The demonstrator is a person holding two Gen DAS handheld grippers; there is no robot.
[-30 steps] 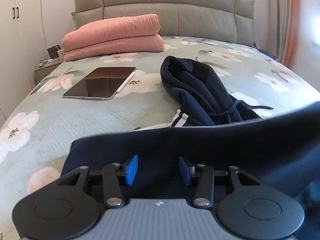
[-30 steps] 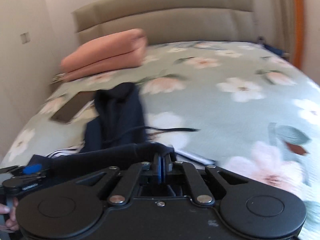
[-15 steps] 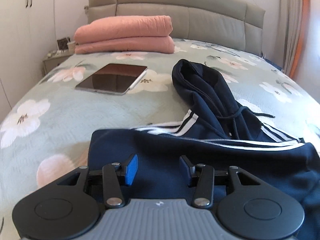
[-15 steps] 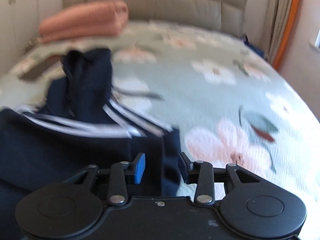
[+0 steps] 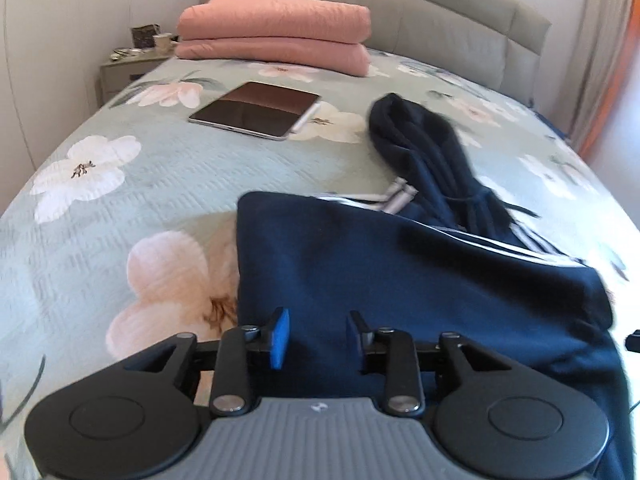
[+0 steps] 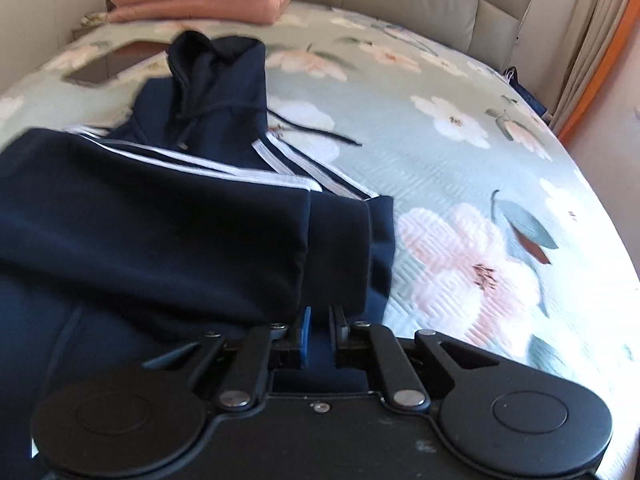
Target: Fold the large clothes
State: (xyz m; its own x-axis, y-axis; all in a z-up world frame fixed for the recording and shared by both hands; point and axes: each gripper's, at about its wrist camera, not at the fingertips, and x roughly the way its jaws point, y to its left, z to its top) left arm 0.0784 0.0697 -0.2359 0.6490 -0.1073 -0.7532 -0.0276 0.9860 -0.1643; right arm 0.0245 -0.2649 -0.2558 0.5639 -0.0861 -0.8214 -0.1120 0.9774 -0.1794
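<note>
A navy hoodie point(image 5: 400, 280) with white sleeve stripes lies on the flowered bed cover point(image 5: 140, 184), its lower part folded up over the body. Its hood point(image 5: 420, 148) and drawstring point toward the headboard. My left gripper point(image 5: 316, 336) hovers over the hoodie's near left part, jaws apart and closing, with nothing between the pads. In the right wrist view the hoodie point(image 6: 160, 220) fills the left side, with its hood point(image 6: 224, 76) beyond. My right gripper point(image 6: 318, 328) is over the near right edge, jaws closing to a narrow gap. Only flat cloth shows behind that gap.
A dark tablet point(image 5: 256, 114) lies on the bed beyond the hoodie to the left. A folded pink quilt point(image 5: 276, 36) rests against the grey headboard point(image 5: 440, 20). A nightstand point(image 5: 124, 72) stands at the far left. Bare bed cover point(image 6: 480, 160) stretches right of the hoodie.
The raised hoodie hem came down and now lies folded over the body. The right gripper let go, opened wide, then narrowed. Both grippers drew back along the hoodie's near edge.
</note>
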